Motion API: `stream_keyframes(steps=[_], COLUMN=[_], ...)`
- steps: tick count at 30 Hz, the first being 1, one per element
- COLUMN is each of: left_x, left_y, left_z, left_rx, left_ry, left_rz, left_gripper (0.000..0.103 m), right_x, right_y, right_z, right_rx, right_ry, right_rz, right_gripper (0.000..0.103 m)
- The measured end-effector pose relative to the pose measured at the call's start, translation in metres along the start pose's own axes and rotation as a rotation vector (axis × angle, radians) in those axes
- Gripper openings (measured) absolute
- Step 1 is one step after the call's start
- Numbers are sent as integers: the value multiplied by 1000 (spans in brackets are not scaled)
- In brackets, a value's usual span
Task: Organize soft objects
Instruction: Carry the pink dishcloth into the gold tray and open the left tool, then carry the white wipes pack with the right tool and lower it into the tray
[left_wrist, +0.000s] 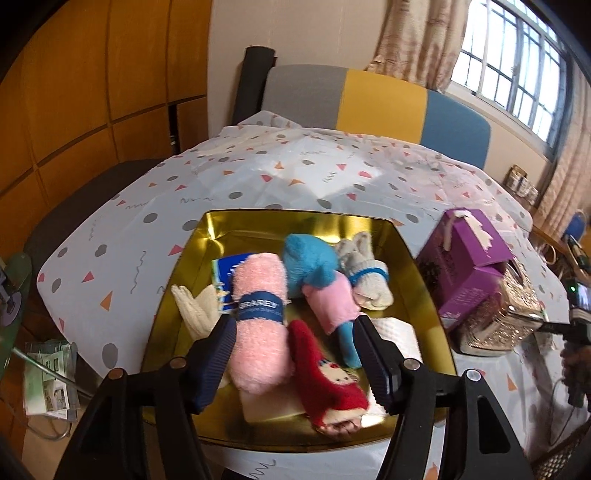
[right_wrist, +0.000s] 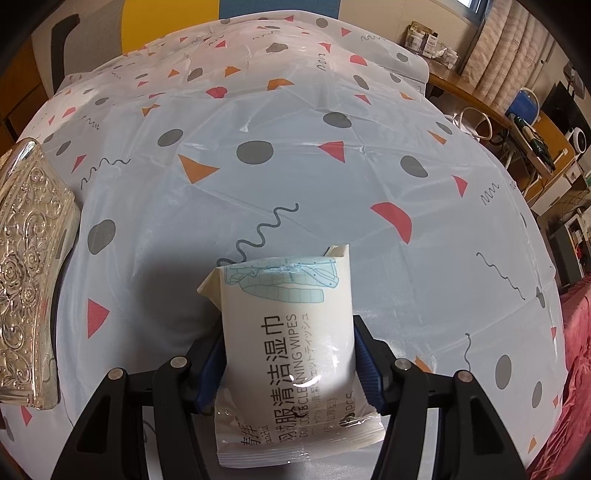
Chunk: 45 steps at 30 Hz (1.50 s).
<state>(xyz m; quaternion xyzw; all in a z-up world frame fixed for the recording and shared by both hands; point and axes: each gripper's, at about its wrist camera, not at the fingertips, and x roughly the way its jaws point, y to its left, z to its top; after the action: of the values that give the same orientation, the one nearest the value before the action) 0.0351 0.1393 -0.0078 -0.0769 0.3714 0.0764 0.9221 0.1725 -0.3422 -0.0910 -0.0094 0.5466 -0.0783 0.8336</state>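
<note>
The right tool (right_wrist: 288, 373) is clamped on a glossy white pack of wipes (right_wrist: 291, 354), held just above the dotted plastic cloth of the surface (right_wrist: 332, 192); the pack's near end is cut off behind the fingers. The left tool (left_wrist: 295, 354) hangs spread and empty over a shiny gold tin (left_wrist: 417, 273) holding a fuzzy pink roll (left_wrist: 258, 325), a red sock (left_wrist: 325, 380), a blue-and-pink plush bundle (left_wrist: 321, 273) and a blurred grey sock (left_wrist: 365, 273) at 1 o'clock. A purple box (left_wrist: 469, 266) and an embossed silver box (right_wrist: 29, 266) stand beside it.

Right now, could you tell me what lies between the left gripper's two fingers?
In the left wrist view, the open left gripper hovers over the gold tin; the pink towel roll and red sock lie between its fingers.
</note>
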Motion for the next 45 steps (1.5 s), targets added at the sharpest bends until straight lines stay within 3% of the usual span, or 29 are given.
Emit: stream_keyframes(steps=[19,33,37,45], left_x=[-2,-2,-2,-4], left_y=[-63,-44,-33,-21], left_z=[-25,-22,-20,-20], left_rx=[181,139,112,82], left_ry=[72,67,64,59], left_rz=[-121,-121,-108,-97], left_gripper=[66,66,67,68], right_x=[8,10,-9,-72], right_y=[-7,-16,-8,55], right_z=[10,24,45,96], right_rx=[9,155,194,69], right_ry=[7,39,-10,-166], right_rz=[4,73,108,142], right_gripper=[61,59,58,58])
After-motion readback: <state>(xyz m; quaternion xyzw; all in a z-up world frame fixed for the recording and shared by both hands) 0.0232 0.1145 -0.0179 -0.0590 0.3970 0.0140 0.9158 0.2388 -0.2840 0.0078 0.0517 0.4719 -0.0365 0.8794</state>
